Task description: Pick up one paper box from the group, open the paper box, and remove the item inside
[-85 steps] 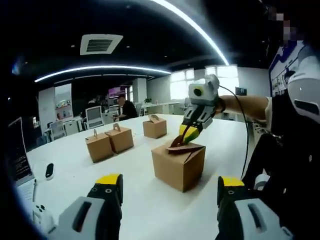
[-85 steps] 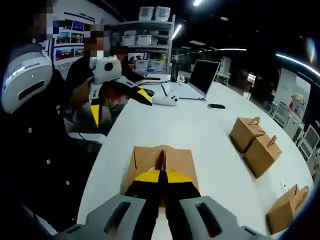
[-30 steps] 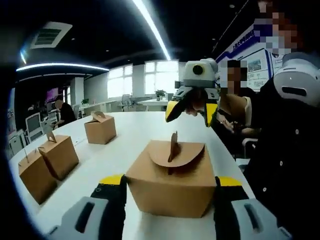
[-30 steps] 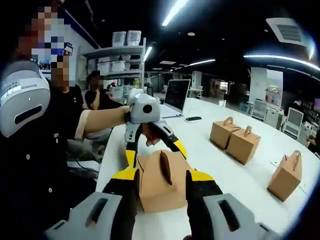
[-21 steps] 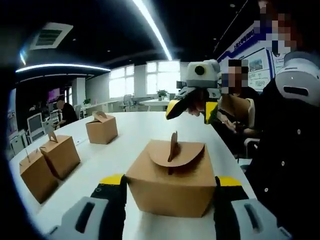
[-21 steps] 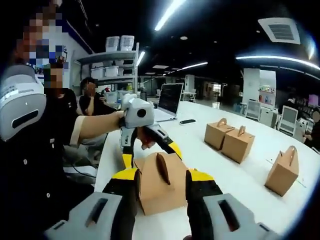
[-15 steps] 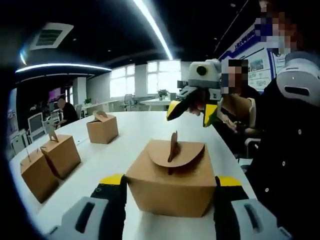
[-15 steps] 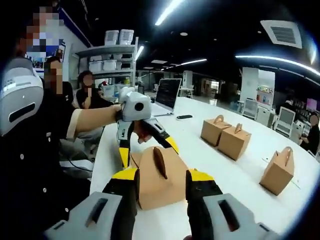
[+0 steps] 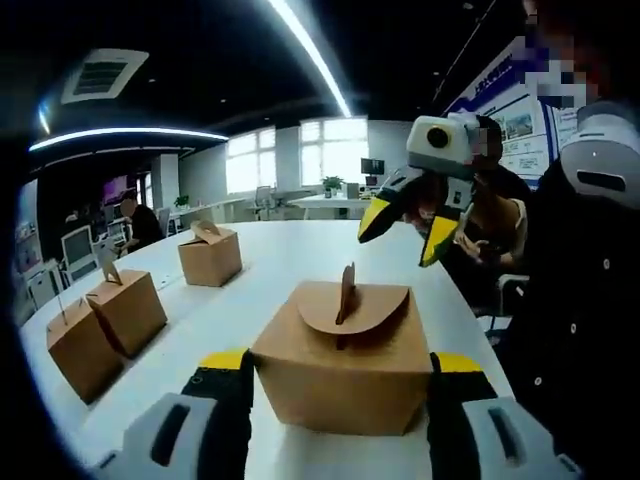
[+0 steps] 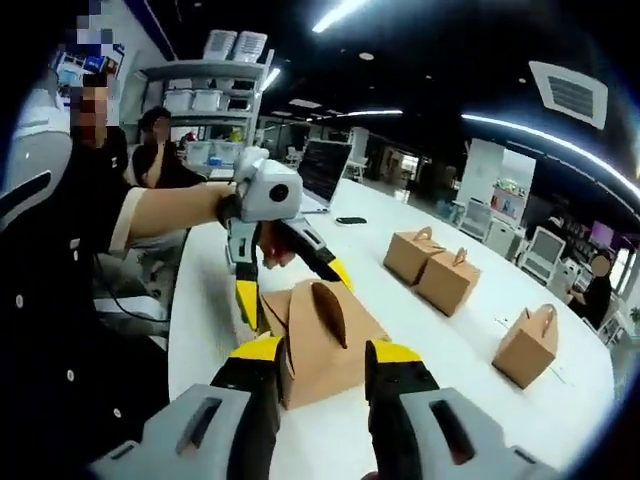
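I see the brown paper box (image 9: 343,362) closed, handle tab upright, pinched between my left gripper (image 9: 340,375) jaws on the white table (image 9: 260,262). My right gripper (image 9: 407,220), jaws spread, hovers at 1 o'clock; 3 closed boxes (image 9: 122,310) sit at 9 to 11 o'clock.

We see a long white table (image 9: 270,255) in an open office with a dark ceiling, bright strip lights (image 9: 310,60), a ceiling vent (image 9: 92,75), bright windows (image 9: 300,155) at the far end, and a shelf of storage bins (image 10: 210,75).
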